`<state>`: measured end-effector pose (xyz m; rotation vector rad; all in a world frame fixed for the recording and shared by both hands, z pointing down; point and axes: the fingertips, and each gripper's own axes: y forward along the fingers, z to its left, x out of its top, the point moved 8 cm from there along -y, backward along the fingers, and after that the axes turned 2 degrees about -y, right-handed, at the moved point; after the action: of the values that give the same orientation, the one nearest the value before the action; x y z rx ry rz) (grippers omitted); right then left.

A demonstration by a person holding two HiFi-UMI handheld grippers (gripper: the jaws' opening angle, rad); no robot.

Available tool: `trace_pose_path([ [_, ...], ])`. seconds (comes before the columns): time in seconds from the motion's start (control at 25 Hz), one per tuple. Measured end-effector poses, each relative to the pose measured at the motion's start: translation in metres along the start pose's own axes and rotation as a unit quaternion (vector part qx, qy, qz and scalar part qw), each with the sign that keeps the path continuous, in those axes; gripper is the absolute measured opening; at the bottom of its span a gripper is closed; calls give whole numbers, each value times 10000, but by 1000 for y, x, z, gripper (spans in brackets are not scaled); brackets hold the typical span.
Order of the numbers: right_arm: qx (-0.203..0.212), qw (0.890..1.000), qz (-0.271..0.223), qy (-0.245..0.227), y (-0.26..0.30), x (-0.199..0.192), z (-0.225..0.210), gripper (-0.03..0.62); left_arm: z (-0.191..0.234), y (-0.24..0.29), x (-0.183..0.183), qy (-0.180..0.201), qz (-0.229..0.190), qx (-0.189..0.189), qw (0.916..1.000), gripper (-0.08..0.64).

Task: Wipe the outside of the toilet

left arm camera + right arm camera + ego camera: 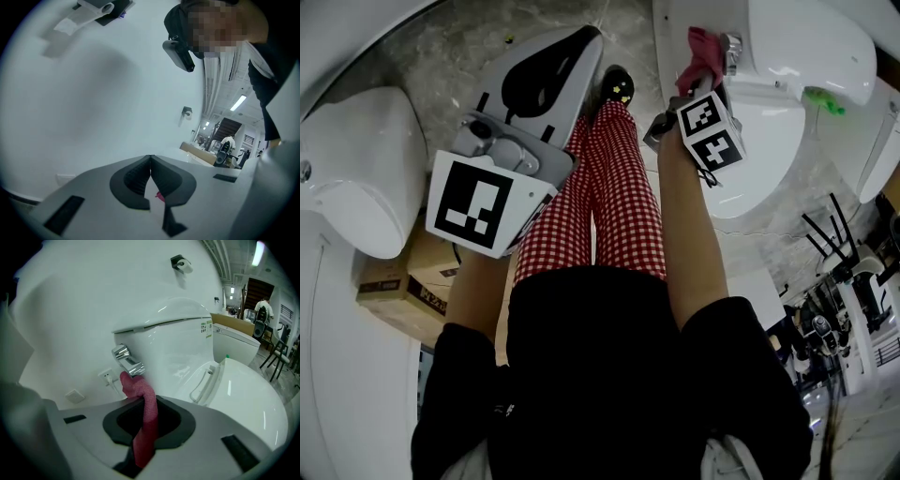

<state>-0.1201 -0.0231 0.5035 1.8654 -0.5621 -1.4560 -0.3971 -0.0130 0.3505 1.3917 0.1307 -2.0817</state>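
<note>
The toilet stands against the wall, straight ahead of the right claw, which is clenched on a pink cloth. The cloth's free end sits at the chrome lever on the tank's side. To wipe well, I'd press the cloth flat to the tank and sweep down in overlapping strokes, without tripping the lever. The left claw is clenched on nothing and held aside.
</note>
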Motion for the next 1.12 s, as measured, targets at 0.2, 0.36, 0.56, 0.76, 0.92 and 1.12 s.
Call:
trace_pose_path([
  [0.2,-211,9992,203,-264,-18,-1,-10,55,-3,0,-1,-52,29,-47,10000,9],
  [0.36,-306,9988,274,-260,-27,-7,-26,55,-5,3,-3,-74,61,-63,9999,9],
  [0.56,-135,9989,430,-142,-41,-16,-33,55,-7,4,-1,-69,46,-77,9999,9],
  [0.76,289,9977,574,-219,-61,-27,-26,55,-8,6,-2,-59,-17,-108,9999,9],
  [0.92,677,9948,696,-298,-70,-34,-6,55,-6,5,-7,-132,54,-14,9999,9],
  [1.12,997,9916,707,-413,-52,-35,25,55,-6,0,-6,-119,-58,51,9999,9],
])
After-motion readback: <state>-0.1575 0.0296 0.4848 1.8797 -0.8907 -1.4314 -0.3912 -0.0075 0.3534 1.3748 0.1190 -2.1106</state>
